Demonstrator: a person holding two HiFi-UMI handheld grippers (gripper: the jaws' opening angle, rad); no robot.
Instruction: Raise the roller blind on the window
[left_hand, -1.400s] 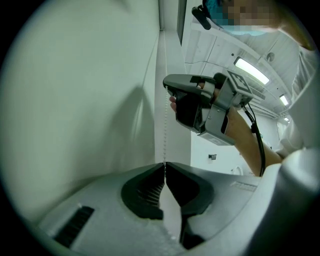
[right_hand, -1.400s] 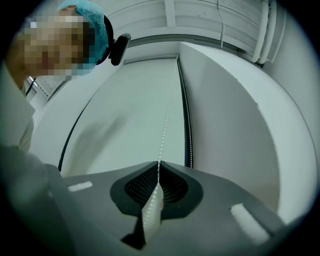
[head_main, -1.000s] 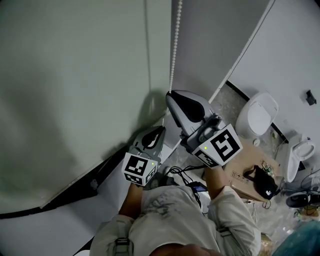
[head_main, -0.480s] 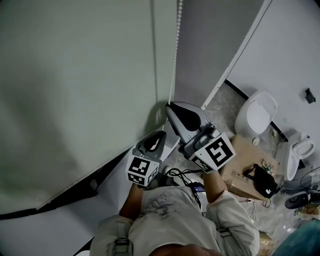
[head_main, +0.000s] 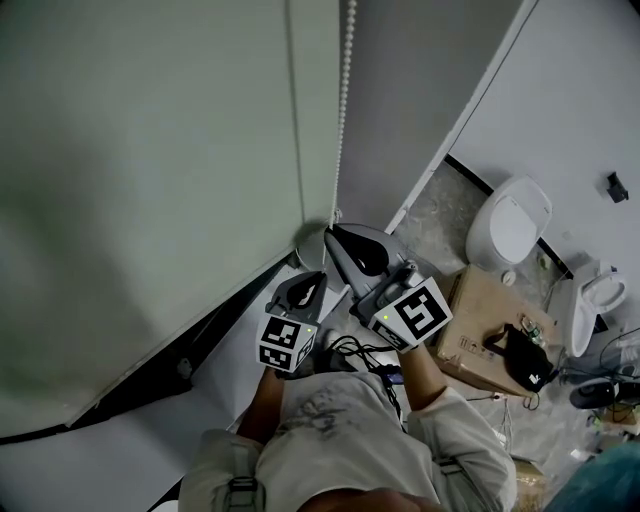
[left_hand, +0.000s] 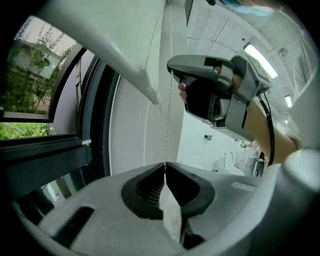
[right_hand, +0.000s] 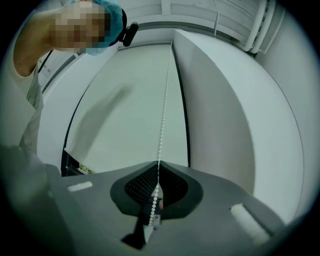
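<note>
Left gripper (left_hand: 164, 166), nearest me and lowest: jaws pressed together, the bead chain (left_hand: 167, 125) running down into their seam. Right gripper (right_hand: 158, 167) just above it, clamped on the same chain, beads showing between its jaws. From there the chain runs straight up, along the right edge of the roller blind (head_main: 150, 170). The blind hangs low, with a strip of window (left_hand: 30, 75) below it. My judgement: the pull goes down, along the chain.
</note>
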